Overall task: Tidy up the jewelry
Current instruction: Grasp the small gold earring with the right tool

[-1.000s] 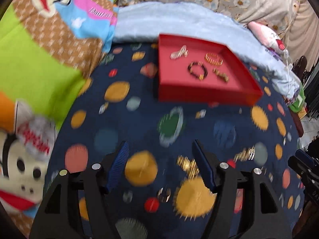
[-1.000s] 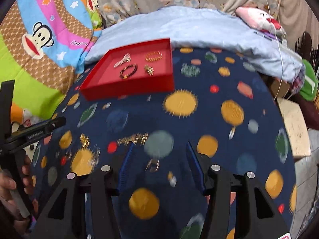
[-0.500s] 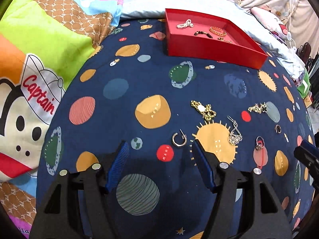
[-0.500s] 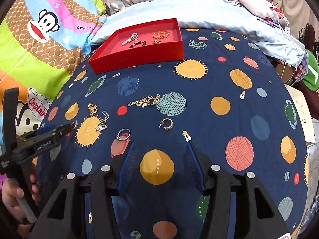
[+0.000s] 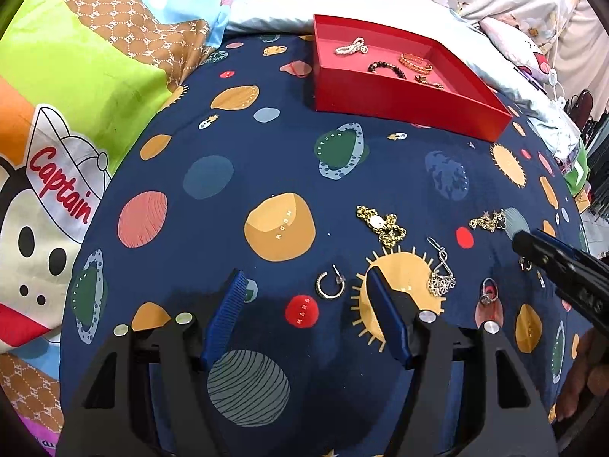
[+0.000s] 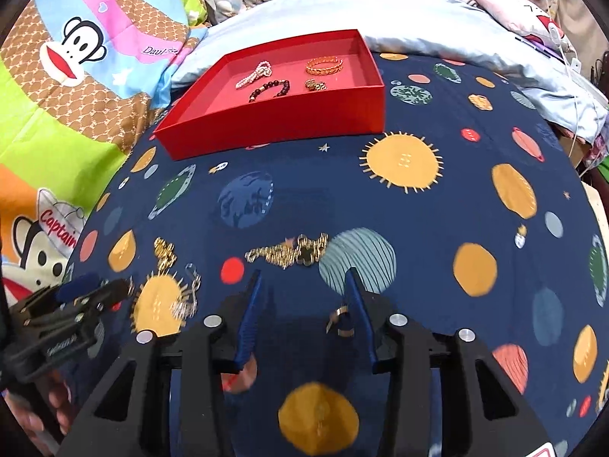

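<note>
The right gripper (image 6: 302,320) is closing around a small gold hoop earring (image 6: 340,321) lying just inside its right finger on the planet-print bedspread (image 6: 437,205), well short of the red tray (image 6: 274,122) (left gripper (image 5: 304,316) spread, empty)

Right wrist view: motion blur smears the gold chain (image 6: 286,253) at twelve o'clock from the right gripper (image 6: 304,316), whose jaws are closing; a small gold hoop (image 6: 340,321) lies partly hidden against the right finger. The left gripper (image 6: 82,295) is cut off at nine o'clock. Left wrist view: the ring (image 5: 488,292) at three o'clock is too small to detail.
</note>
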A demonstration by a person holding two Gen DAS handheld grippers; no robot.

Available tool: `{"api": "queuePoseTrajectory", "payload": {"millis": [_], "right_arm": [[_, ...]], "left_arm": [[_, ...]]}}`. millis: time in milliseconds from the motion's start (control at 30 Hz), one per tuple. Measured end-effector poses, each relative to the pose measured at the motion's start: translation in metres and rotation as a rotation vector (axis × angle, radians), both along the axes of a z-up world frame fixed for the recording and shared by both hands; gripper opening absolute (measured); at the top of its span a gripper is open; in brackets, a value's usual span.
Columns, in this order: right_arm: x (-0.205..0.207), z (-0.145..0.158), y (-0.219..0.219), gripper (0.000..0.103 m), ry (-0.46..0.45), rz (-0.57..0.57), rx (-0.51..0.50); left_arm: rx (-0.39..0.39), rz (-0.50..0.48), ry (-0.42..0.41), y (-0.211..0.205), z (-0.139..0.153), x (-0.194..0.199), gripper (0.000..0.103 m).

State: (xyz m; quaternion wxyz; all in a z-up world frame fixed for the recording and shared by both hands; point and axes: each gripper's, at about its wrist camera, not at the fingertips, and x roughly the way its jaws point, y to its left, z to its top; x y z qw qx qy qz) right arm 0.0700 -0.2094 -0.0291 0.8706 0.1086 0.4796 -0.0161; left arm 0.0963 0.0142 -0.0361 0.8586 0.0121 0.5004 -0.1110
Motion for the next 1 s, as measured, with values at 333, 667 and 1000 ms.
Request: {"api": "queuePoseTrajectory", "payload": {"millis": [333, 667, 1000], "right_arm": [[0.018, -0.014, 0.001, 0.016, 0.029, 0.011, 0.012], [0.011, -0.012, -0.006, 0.0, 0.015, -0.01, 0.035], [0.0, -0.004, -0.017, 0.004, -0.006, -0.03, 0.035]], "left_arm": [[-0.012, 0.0, 0.014, 0.002, -0.004, 0.006, 0.063], [-0.039, 0.002, 0.024, -0.001, -0.004, 0.01, 0.063], [-0.073, -0.009, 0.014, -0.015, 0.005, 0.019, 0.063]]}}
